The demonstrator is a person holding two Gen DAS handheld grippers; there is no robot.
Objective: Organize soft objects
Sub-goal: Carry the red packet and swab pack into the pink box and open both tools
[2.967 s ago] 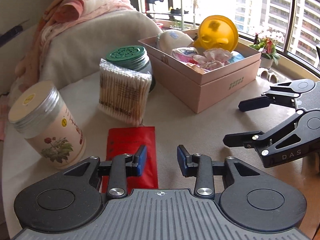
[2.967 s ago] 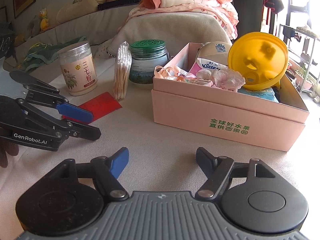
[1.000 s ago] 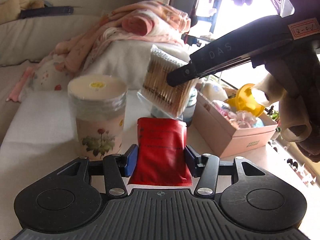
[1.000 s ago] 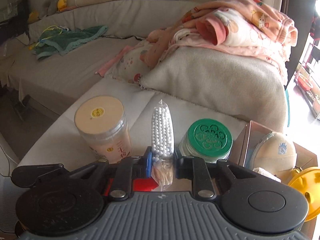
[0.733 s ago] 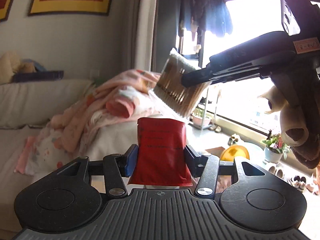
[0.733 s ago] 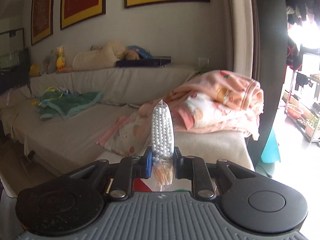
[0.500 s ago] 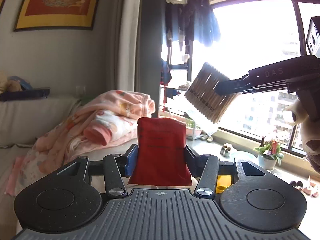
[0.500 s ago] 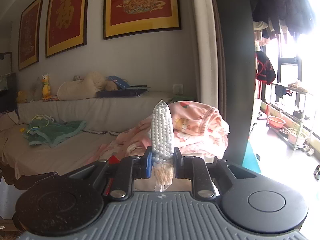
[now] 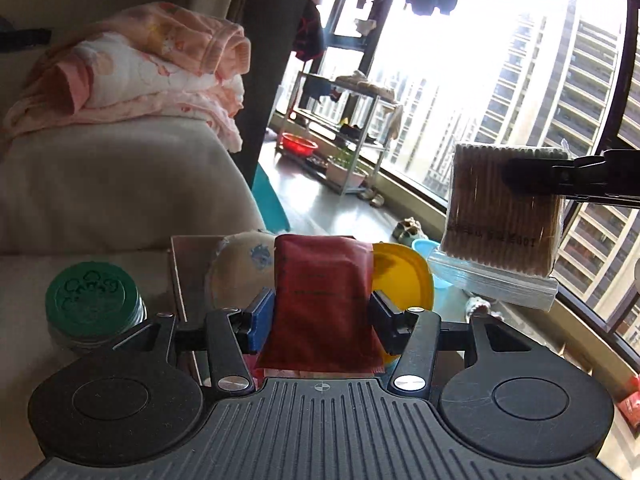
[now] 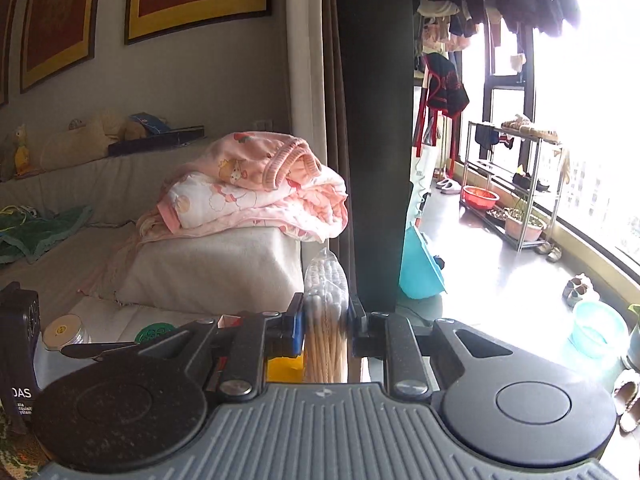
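Left claw [image 9: 322,310] grips red pouch [image 9: 322,300]; right claw [image 10: 324,326] pinches swab pack [image 10: 325,320] (yellow lid [image 9: 402,276] behind).

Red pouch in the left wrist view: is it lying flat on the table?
No, the red pouch stands upright, clamped between the left gripper fingers and lifted above the pink box.

Two grippers are in view, the left gripper [image 9: 322,314] and the right gripper [image 10: 324,322]. One red pouch [image 9: 322,296] and one bag of cotton swabs [image 9: 502,220] are held up. There is one green-lidded jar [image 9: 92,304], one yellow lid [image 9: 404,276], one jar with a pale lid [image 10: 64,334], one pink box [image 9: 188,276] and one pile of pink blankets [image 10: 256,188].
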